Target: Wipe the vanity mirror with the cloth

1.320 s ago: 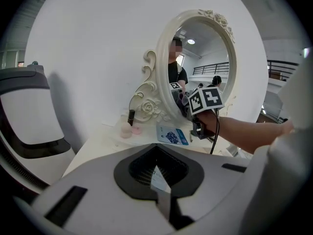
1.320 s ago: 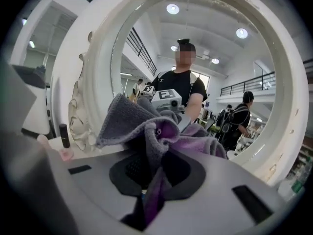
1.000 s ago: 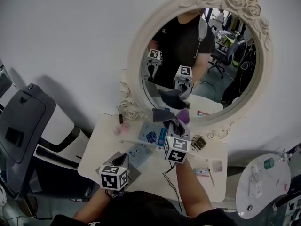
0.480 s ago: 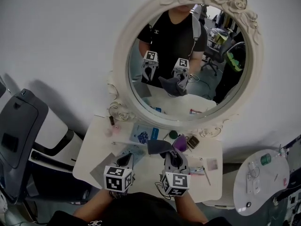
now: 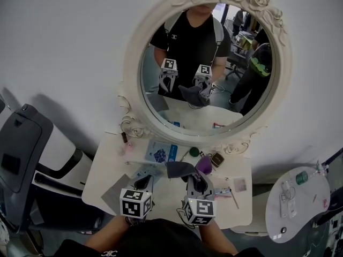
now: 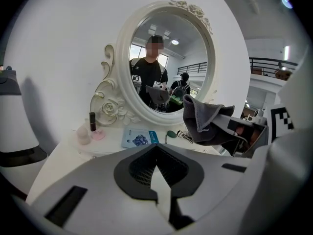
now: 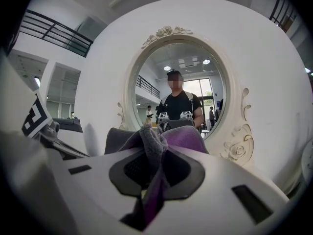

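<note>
Now the cloth point(image 5: 179, 169), grey with a purple face, hangs bunched in front of the right gripper point(image 5: 196, 180), whose jaws are clamped on a fold of it. The right gripper view shows the fabric pinched in the throat and spilling out on both sides. It is off the glass and hangs low over the white table point(image 5: 107, 167), near the person's body.

That is the change. 1 second ago the right gripper was stretched forward with the cloth up at the lower rim of the vanity mirror point(image 5: 206, 63); half a second ago it had already drawn back to about where it sits now, and it has hardly shifted since. I judge that a stroke along the bottom of the glass has ended. Whether another pass follows or the wiping is over cannot be told from here.

The left gripper point(image 5: 143, 182) is just beside the right one, jaws together with nothing between them, pointed at the mirror but taking no part.

The mirror stands upright behind the table in its white rose-carved frame. On the table below it lie a blue packet point(image 5: 161, 153), a small pink bottle point(image 5: 127, 148) and other small toiletries, all clear of the cloth.
</note>
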Demonstrator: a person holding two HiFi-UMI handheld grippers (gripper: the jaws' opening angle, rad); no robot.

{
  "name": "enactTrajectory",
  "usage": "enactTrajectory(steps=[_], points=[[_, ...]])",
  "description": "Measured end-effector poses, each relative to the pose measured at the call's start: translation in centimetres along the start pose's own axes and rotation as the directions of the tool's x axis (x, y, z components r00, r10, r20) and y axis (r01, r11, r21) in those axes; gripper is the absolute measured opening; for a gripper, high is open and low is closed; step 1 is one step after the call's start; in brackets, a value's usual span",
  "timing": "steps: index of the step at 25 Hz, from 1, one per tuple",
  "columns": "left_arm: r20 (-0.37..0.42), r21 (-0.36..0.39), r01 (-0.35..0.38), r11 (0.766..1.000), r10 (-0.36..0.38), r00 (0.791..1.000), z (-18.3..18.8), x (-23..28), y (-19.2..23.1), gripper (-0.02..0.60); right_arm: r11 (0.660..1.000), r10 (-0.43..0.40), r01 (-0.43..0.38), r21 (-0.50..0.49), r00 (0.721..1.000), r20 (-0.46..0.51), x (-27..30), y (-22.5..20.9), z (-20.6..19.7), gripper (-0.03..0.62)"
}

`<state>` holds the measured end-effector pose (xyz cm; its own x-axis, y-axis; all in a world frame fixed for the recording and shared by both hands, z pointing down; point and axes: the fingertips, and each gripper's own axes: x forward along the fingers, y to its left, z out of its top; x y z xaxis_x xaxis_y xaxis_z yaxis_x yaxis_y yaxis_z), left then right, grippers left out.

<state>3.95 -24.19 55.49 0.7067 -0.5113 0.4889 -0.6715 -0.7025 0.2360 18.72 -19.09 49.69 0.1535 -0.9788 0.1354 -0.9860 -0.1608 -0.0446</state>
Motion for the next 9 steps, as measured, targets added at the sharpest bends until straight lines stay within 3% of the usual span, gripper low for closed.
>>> enactTrajectory(steps=[9], points=[[0.003,-0.007,-0.03,1.0,0.03,1.0,-0.46,-0.54,0.17,0.0,0.999,0.031,-0.031,-0.012,1.0,-0.001,-0.2,0.42,-0.06,0.044]])
